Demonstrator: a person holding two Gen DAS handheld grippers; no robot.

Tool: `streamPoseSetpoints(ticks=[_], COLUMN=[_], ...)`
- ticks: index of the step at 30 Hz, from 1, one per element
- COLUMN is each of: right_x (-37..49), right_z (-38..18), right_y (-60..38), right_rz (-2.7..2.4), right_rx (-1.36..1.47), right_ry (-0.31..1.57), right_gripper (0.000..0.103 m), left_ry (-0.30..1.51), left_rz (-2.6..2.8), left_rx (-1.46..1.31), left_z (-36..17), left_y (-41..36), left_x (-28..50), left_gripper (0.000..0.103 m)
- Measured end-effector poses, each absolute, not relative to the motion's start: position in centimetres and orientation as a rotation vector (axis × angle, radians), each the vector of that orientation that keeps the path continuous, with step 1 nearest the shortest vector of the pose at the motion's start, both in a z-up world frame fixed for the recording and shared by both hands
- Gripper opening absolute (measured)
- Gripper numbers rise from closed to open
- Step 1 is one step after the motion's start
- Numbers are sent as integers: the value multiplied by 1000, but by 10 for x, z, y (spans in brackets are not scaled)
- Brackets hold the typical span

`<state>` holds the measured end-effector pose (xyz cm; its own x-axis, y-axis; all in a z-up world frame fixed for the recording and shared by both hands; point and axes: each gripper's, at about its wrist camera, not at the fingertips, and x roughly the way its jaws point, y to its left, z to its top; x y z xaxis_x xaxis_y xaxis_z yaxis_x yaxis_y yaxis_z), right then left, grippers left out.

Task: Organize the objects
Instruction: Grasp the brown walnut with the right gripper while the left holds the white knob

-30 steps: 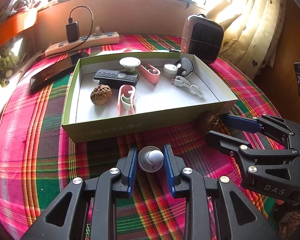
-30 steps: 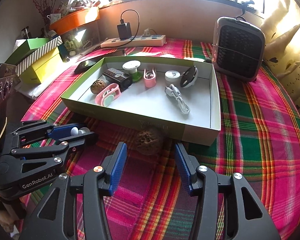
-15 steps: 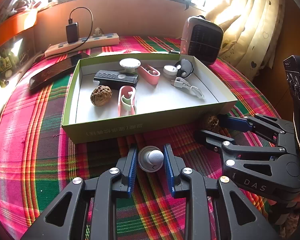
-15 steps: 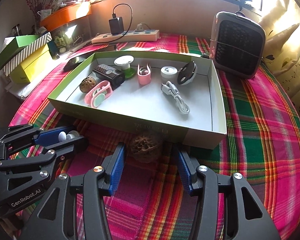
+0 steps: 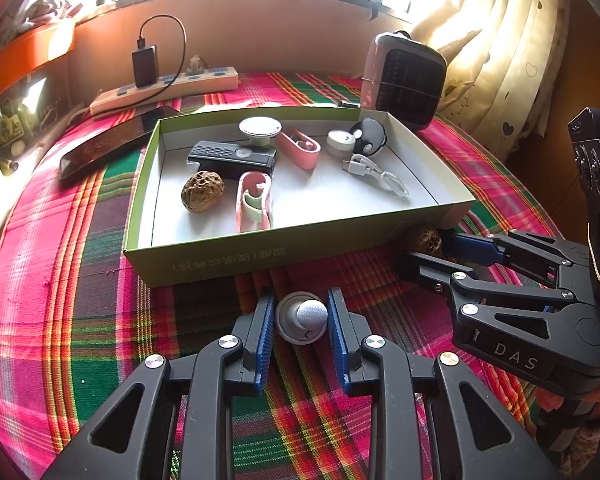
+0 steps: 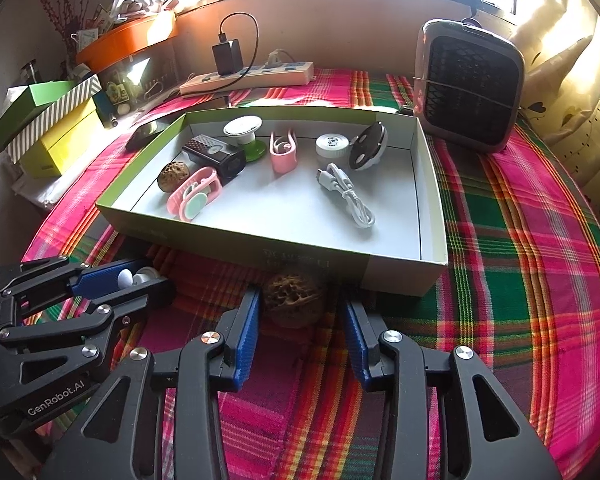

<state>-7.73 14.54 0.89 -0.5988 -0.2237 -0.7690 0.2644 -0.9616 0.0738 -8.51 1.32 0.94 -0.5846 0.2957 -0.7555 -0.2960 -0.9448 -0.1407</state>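
A green box (image 5: 220,258) (image 6: 236,236) on the plaid cloth holds a walnut (image 5: 202,191), a black device, pink clips, a white cable (image 6: 346,196) and small round items. My left gripper (image 5: 300,316) (image 6: 134,280) is shut on a small white round gadget (image 5: 302,318) in front of the box. My right gripper (image 6: 300,312) (image 5: 432,246) is open around a second walnut (image 6: 294,298) (image 5: 424,240) that lies on the cloth against the box's front wall; the pads stand apart from it.
A small heater (image 6: 470,84) stands behind the box at the right. A power strip (image 6: 248,76) with a charger and a dark phone (image 5: 108,144) lie at the back left. Yellow and green boxes (image 6: 56,120) sit far left. A curtain (image 5: 500,48) hangs at the right.
My right gripper has moved forward, so the walnut now sits between its open fingers. My left gripper stays shut on the white gadget, nearly still.
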Motion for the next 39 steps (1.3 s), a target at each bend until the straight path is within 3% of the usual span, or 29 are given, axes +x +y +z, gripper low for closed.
streamPoseSetpoints(ticks=[39], right_x=[-73], right_z=[9], right_y=[148], right_rz=[-2572], right_rx=[1223], right_ry=[43], right_gripper=[35], left_ry=[14], left_rz=[2541], left_rx=[-1211], left_z=[10], left_y=[14], left_x=[-86], left_gripper=[24])
